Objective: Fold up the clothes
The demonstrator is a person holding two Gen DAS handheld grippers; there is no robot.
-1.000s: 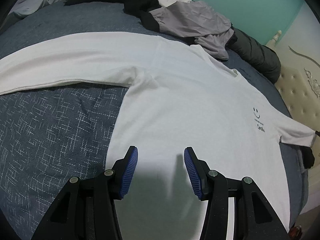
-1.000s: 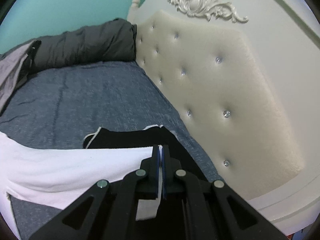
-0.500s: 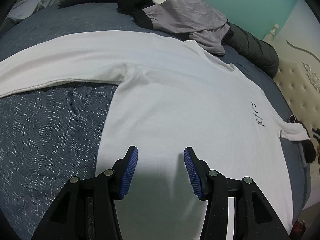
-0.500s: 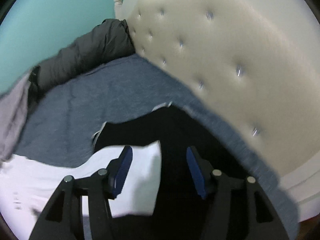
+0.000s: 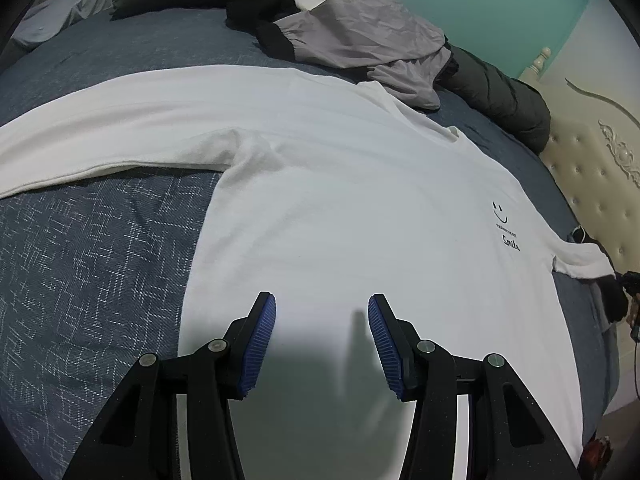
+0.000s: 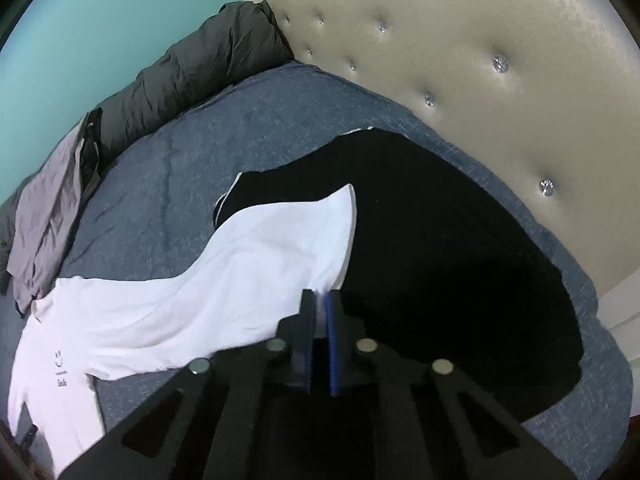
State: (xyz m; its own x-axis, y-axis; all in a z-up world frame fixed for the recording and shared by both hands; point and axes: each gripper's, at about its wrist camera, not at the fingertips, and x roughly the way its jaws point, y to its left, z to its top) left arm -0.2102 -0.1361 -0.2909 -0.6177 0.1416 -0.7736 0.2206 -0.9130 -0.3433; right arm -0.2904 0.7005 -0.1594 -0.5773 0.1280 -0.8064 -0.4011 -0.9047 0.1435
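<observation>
A white long-sleeved shirt (image 5: 340,200) with a small smile print lies flat, face up, on the blue bedspread (image 5: 80,260). My left gripper (image 5: 322,312) hovers open over the shirt's lower body, with nothing between its blue pads. In the right wrist view the shirt's sleeve (image 6: 280,248) runs across a black garment (image 6: 440,240). My right gripper (image 6: 320,300) is shut on the near edge of that sleeve's cuff, and a sliver of white cloth shows between the pads.
A grey jacket (image 5: 360,36) and a rolled dark duvet (image 5: 500,92) lie along the far side of the bed. The cream tufted headboard (image 6: 480,60) stands just beyond the black garment. The teal wall (image 6: 100,20) is behind.
The right gripper opened and let the sleeve go, dropped and rolled, then closed again on the cuff's edge. The left gripper stayed open over the shirt.
</observation>
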